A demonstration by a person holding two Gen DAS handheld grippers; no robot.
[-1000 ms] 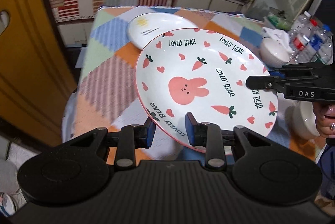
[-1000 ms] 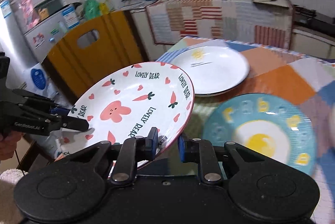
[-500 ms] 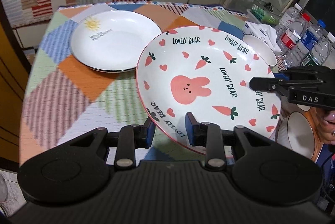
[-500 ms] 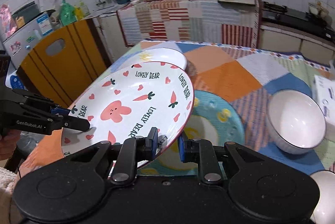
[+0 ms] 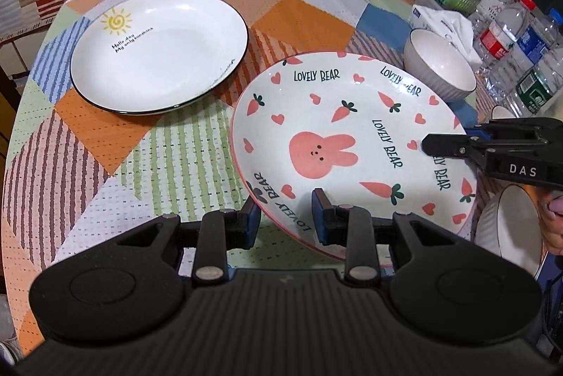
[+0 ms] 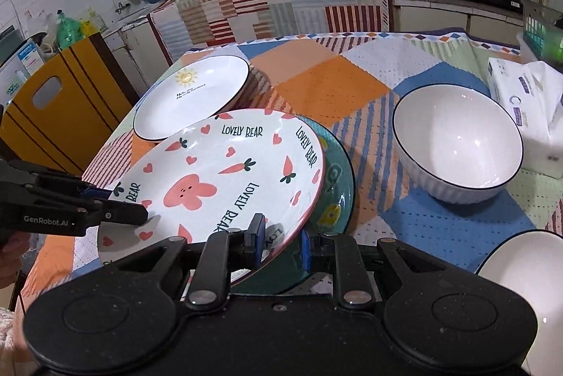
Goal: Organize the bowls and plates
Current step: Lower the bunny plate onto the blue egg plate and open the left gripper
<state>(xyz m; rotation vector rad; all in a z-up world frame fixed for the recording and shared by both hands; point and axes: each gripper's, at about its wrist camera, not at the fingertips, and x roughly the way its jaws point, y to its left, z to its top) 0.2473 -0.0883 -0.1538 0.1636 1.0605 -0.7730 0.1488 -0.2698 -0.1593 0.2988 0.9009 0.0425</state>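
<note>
The bunny plate [image 5: 337,144] marked LOVELY BEAR is held by both grippers, tilted just above a teal plate [image 6: 336,186]. My left gripper [image 5: 285,216] is shut on its near rim. My right gripper [image 6: 279,240] is shut on the opposite rim and shows in the left wrist view [image 5: 457,147]. The bunny plate also shows in the right wrist view [image 6: 218,182]. A white sun plate [image 5: 158,52] lies at the table's far left. A white ribbed bowl [image 6: 457,144] stands to the right.
A patchwork cloth covers the table [image 5: 309,20]. A second bowl [image 5: 510,228] sits at the near right, a tissue box [image 6: 527,108] and water bottles [image 5: 510,34] at the right edge. A yellow chair [image 6: 52,108] stands left of the table.
Both grippers have carried the bunny plate over the table and lowered it toward the teal plate. Both grips are unchanged.
</note>
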